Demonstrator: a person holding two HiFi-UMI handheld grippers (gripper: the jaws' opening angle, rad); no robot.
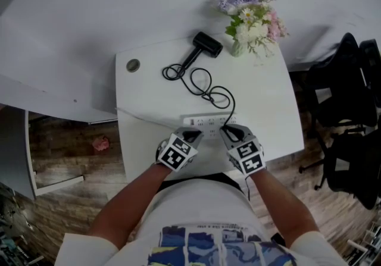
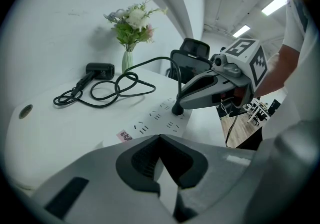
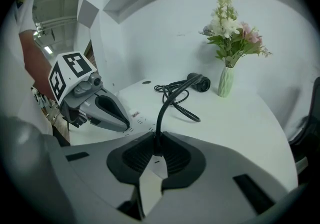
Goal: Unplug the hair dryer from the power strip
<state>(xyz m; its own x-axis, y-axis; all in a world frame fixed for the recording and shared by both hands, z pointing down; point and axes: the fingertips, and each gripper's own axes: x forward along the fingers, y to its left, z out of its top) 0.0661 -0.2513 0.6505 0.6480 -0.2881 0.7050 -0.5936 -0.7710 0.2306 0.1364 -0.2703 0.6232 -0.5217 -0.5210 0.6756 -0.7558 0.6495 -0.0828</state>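
Grippers: two, both low over the one power strip [image 1: 208, 121]
Left gripper [image 1: 191, 134]: jaws closed together, empty, tips at the strip's left part
Right gripper [image 1: 228, 132]: jaws clamped on the one plug [image 2: 177, 110], seated in the strip
Hair dryer [image 1: 205, 46]: one, lying far back on the table [image 1: 271, 110]
Vase [image 1: 239, 48]: one, with flowers, far right

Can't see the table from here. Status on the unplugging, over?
Right gripper shut on black hair-dryer plug, seated in white power strip. Left gripper shut, tips down on strip. Nothing in the way.

Soft, even, dimmish light; fisheye edges dark and warped.
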